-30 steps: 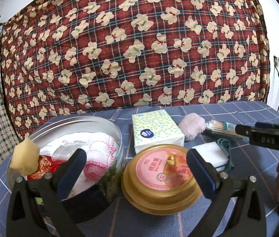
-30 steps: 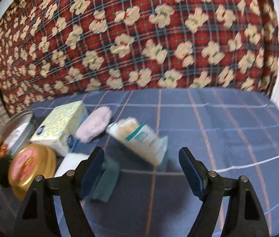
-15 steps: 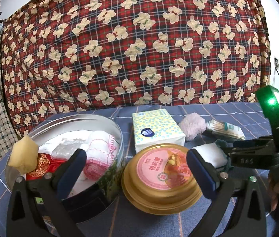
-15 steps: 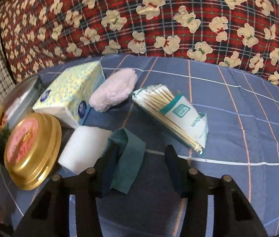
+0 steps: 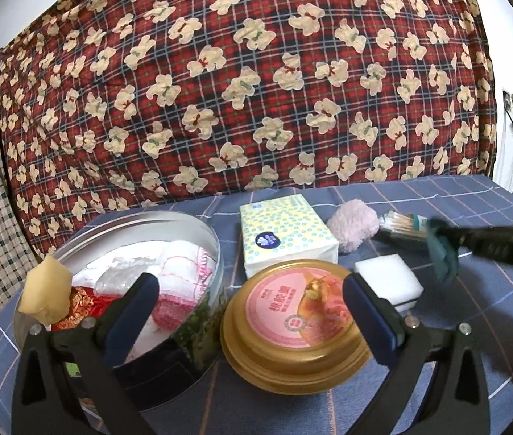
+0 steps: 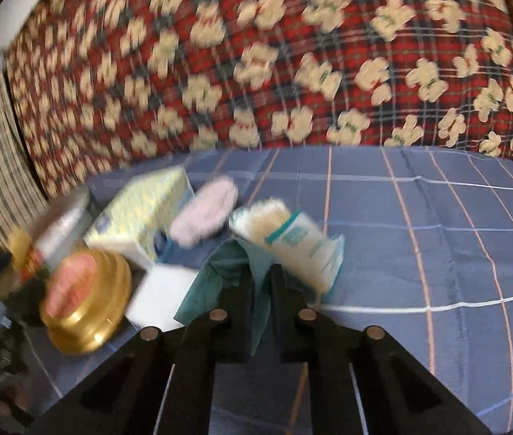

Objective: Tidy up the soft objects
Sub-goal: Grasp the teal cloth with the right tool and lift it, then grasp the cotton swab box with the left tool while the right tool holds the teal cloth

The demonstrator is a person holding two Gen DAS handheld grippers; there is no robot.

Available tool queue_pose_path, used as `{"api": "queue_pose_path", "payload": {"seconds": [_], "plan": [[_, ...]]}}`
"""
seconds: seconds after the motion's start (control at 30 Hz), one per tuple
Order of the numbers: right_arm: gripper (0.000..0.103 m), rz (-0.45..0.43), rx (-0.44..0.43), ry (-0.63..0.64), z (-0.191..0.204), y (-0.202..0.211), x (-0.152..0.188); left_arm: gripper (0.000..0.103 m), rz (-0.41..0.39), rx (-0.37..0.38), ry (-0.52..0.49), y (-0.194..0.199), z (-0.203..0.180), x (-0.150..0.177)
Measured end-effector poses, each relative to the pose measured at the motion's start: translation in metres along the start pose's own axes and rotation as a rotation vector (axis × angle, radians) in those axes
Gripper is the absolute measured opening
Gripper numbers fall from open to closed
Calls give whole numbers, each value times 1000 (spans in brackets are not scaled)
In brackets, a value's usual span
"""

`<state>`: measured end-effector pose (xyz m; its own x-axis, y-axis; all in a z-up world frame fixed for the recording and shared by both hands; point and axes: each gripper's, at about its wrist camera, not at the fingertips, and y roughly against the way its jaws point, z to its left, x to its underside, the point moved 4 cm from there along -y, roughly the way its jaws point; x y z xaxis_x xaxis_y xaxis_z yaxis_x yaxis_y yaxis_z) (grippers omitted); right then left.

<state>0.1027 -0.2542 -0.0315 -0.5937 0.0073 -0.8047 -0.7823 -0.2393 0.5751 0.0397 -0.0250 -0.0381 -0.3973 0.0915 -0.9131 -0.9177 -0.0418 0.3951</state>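
My right gripper is shut on a teal cloth and holds it above the blue checked table; it also shows in the left wrist view. My left gripper is open and empty, in front of a round metal tin and its gold lid. The tin holds white and pink cloths, a red pouch and a yellow sponge. A white sponge, a pink puff and a tissue pack lie on the table.
A pack of cotton swabs lies behind the teal cloth. A red plaid quilt with bear prints hangs behind the table. The blue table cloth stretches to the right.
My right gripper has closed on the teal cloth and lifted it off the table beside the white sponge. My left gripper has stayed in place.
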Motion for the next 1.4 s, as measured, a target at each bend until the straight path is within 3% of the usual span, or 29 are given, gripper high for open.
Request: {"api": "queue_pose_path", "payload": {"seconds": [0.17,0.43,0.57,0.7,0.87,1.0,1.2,1.33,1.4], "plan": [[9,-134,88,-34,-15,24,-13,103,-23,16,-17,4,-10,-1],[9,-303,286,-19,-36,60,-25,103,-36,175,-71,9,-68,-27],[10,-357,379,-32,-57,76,-29,102,42,282,-34,-8,-110,-43],[10,-362,420,-51,-80,84,-28,101,136,339,20,-30,-146,-46],[10,-335,423,-111,-110,88,-26,92,224,298,70,-67,-177,-43],[10,-315,404,-139,-119,86,-22,87,389,260,193,-108,-189,-29],[10,-307,377,-121,-114,83,-22,89,506,104,319,-143,-200,-1],[10,-300,363,-126,-115,82,-21,86,490,70,300,-149,-214,-1],[10,-301,361,-130,-115,82,-21,78,477,54,319,-151,-212,-2]]}}
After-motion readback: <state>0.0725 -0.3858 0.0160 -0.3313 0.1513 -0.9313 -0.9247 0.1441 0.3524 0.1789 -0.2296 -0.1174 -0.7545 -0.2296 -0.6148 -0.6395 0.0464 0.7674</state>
